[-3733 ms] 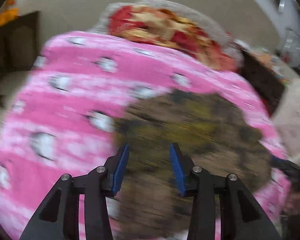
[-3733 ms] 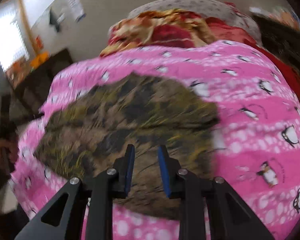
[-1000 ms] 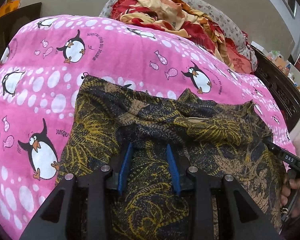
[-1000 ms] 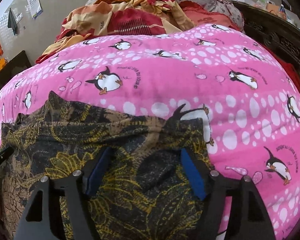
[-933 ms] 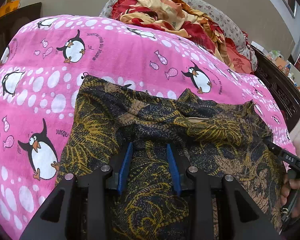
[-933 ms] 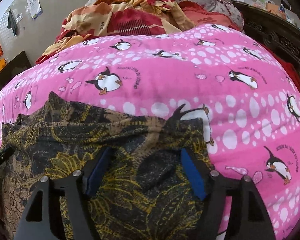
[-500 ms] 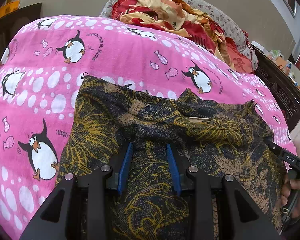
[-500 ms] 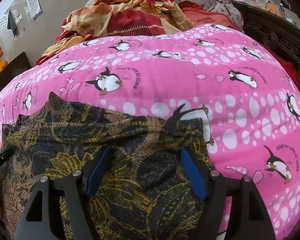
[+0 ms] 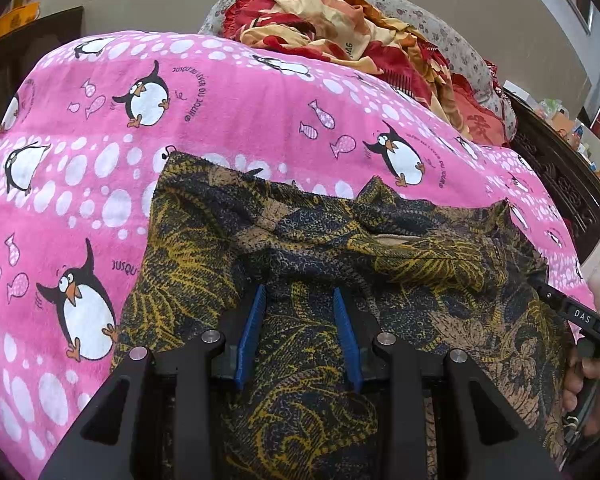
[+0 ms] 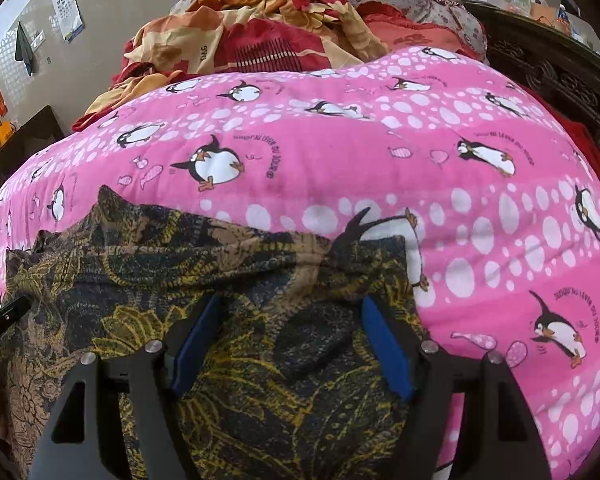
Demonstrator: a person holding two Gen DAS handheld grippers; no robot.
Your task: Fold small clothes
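Note:
A dark garment (image 9: pixel 420 264) with a yellow and brown leaf print lies crumpled on a pink penguin blanket (image 9: pixel 240 100). My left gripper (image 9: pixel 299 289) is at the garment's near left part. Its blue pads stand narrow, and a ridge of cloth is bunched between them and runs back over its body. In the right wrist view the same garment (image 10: pixel 140 264) fills the lower left. My right gripper (image 10: pixel 290 299) rests on it with its pads wide apart, and loose cloth lies between them, not pinched. A hand (image 9: pixel 584 380) holding the right gripper shows at the left view's right edge.
A heap of red and orange bedding (image 10: pixel 260 40) with a flowered pillow lies at the far end of the blanket (image 10: pixel 340 160). A dark carved wooden bed frame (image 10: pixel 560 68) runs along the right. The blanket drops away on the left, beside dark furniture.
Nearly four seconds ago both views were blurred, with the garment moving and the right pads narrow. Now the garment lies still and the right pads stand wide. Nothing moved in the last second.

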